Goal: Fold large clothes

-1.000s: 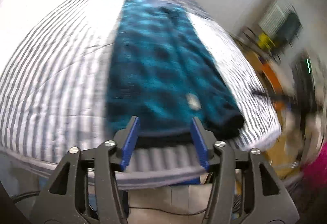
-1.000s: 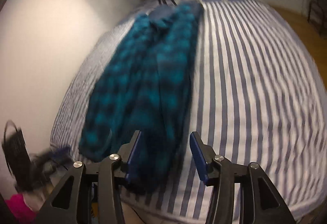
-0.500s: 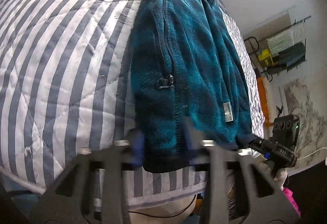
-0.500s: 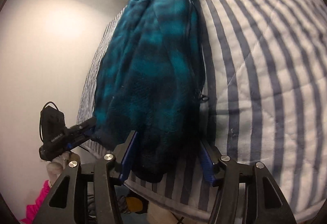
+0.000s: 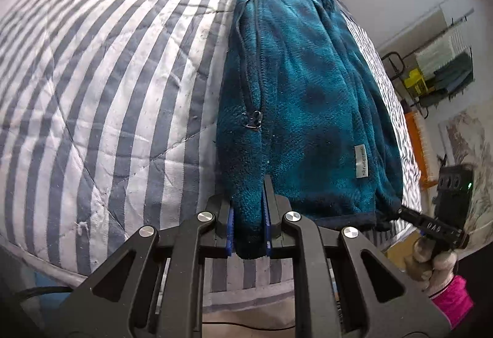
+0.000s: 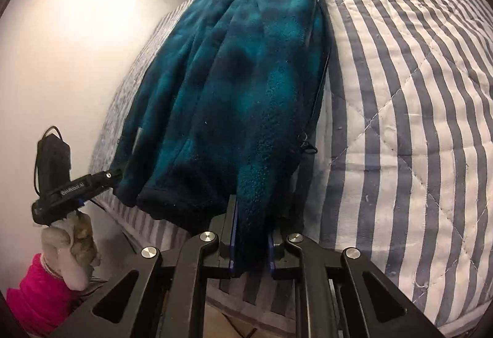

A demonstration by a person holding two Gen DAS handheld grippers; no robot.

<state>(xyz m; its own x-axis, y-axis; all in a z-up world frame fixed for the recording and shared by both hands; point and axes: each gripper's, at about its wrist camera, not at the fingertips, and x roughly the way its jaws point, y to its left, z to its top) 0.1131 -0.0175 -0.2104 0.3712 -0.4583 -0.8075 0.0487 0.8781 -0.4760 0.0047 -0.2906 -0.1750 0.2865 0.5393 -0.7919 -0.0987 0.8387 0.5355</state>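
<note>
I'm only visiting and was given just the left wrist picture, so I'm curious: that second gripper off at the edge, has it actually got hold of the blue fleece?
Observer: Yes. In the right wrist view the right gripper has just closed its jaws on the hem of the fleece jacket, and the fabric is pinched between them.
Operator: And who is holding the gripper I'm looking along?
Observer: A hand in a pink sleeve holds the left gripper. Its jaws have also just closed, on the hem's other corner.
</note>
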